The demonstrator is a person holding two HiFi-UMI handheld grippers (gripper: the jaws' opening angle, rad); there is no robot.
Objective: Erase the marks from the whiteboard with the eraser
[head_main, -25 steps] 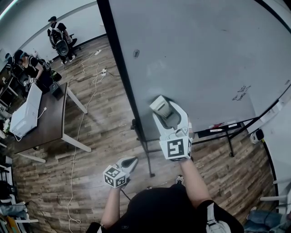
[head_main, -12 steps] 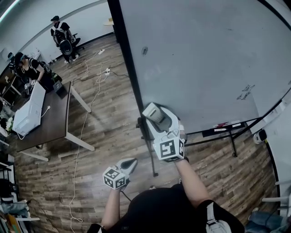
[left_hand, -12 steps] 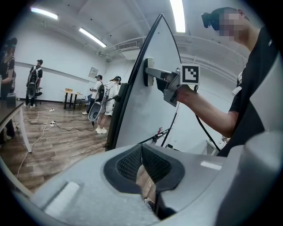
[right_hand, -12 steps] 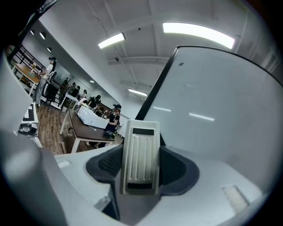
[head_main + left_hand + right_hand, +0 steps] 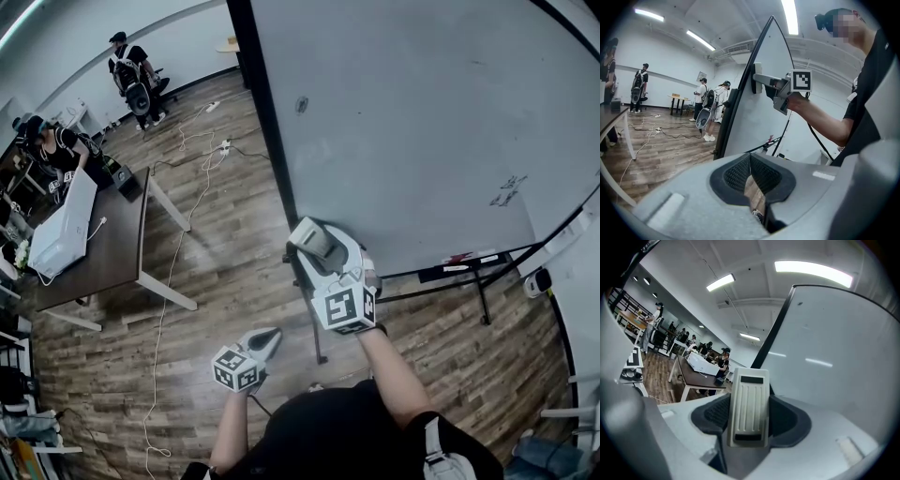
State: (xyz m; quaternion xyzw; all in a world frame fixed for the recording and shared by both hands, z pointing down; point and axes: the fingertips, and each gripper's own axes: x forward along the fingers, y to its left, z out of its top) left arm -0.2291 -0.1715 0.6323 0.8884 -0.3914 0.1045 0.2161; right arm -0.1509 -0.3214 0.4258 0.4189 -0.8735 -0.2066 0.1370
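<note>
Right gripper [image 5: 750,427] clamps the eraser [image 5: 749,399]; left gripper [image 5: 751,176] is closed on nothing. Only the head view shows the marks [image 5: 503,191], well to the right gripper's right.

1. Floor [image 5: 225,272]: wood planks; a white cable [image 5: 165,286] lies across it.
2. Walls [image 5: 84,37]: white.
3. Table [image 5: 117,242]: dark top, white legs, carrying a white box [image 5: 61,234].
4. Ceiling: strip lights [image 5: 813,269], lit.

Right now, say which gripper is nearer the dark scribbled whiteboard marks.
Right. The right gripper, clamping the ribbed white eraser, is at the board, left of the marks; left gripper hangs lower, farther.
</note>
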